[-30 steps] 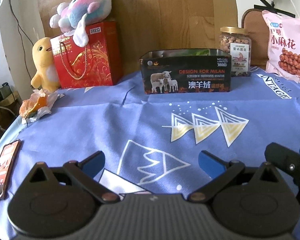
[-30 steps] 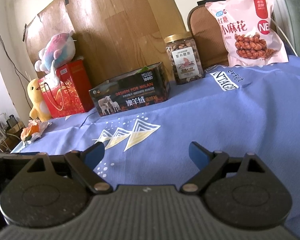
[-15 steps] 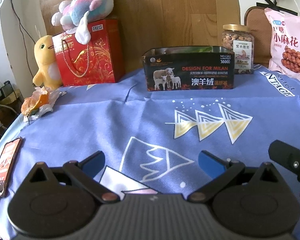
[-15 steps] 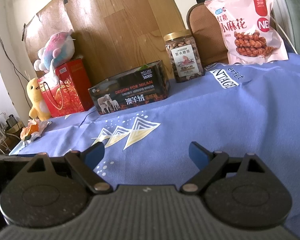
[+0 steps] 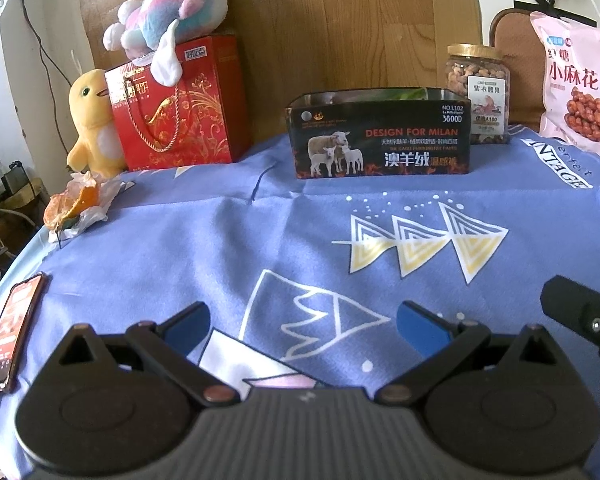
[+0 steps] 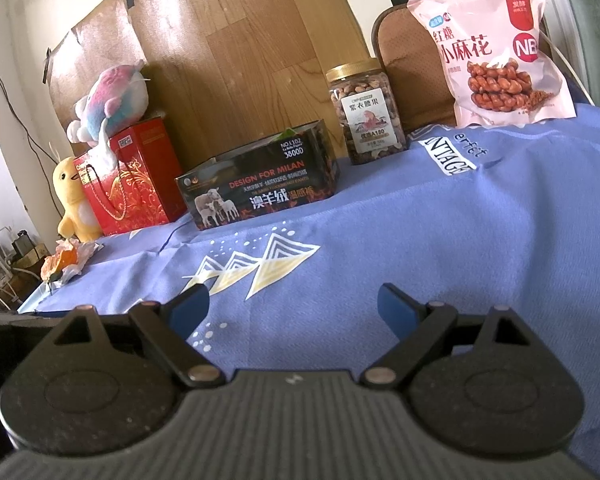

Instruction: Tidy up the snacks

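An open black box (image 5: 380, 136) printed "DESIGN FOR MILAN" stands at the back of the blue cloth; it also shows in the right wrist view (image 6: 259, 188). A clear jar of nuts (image 5: 478, 94) with a gold lid stands at its right (image 6: 366, 114). A pink snack bag (image 5: 580, 88) leans at the far right (image 6: 492, 46). My left gripper (image 5: 304, 320) is open and empty, low over the cloth near the front. My right gripper (image 6: 293, 308) is open and empty; part of it shows at the left view's right edge (image 5: 580, 316).
A red gift bag (image 5: 175, 104) with a plush toy (image 5: 167, 8) on top and a yellow plush duck (image 5: 91, 120) stand at the back left. Orange peel on paper (image 5: 75, 204) lies by the left edge. A phone (image 5: 11, 328) lies at the front left.
Both grippers have moved slightly forward toward the box; the box and jar look a little larger. Both stay open and empty.
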Motion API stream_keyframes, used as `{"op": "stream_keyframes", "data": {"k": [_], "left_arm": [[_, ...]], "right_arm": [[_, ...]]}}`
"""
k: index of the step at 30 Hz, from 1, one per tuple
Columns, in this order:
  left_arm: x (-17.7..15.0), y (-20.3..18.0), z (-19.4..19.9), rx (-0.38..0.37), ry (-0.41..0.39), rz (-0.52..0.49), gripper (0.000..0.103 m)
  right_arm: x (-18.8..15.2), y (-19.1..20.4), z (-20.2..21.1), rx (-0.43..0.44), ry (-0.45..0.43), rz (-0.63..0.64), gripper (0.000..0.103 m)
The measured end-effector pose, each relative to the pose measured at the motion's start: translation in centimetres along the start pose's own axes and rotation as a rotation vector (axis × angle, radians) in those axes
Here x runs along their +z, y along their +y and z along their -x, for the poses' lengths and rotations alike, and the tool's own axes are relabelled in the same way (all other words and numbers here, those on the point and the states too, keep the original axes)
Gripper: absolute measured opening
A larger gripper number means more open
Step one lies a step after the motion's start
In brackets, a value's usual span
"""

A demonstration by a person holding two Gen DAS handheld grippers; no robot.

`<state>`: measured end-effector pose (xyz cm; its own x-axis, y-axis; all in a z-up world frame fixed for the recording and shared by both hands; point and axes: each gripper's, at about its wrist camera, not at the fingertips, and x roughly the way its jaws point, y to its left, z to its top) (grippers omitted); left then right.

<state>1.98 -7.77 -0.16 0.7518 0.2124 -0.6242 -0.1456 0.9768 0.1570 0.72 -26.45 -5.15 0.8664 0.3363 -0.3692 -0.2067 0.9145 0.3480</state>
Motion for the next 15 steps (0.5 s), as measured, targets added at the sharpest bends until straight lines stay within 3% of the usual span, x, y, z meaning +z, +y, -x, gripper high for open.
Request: {"op": "stream_keyframes", "data": {"k": [15], "left_arm": [[-0.04,-0.14,0.00,0.001,0.003,0.002,0.103]], "right_arm": [[0.01,-0.11,-0.05,0.002,0.001,-0.001,0.093]]}}
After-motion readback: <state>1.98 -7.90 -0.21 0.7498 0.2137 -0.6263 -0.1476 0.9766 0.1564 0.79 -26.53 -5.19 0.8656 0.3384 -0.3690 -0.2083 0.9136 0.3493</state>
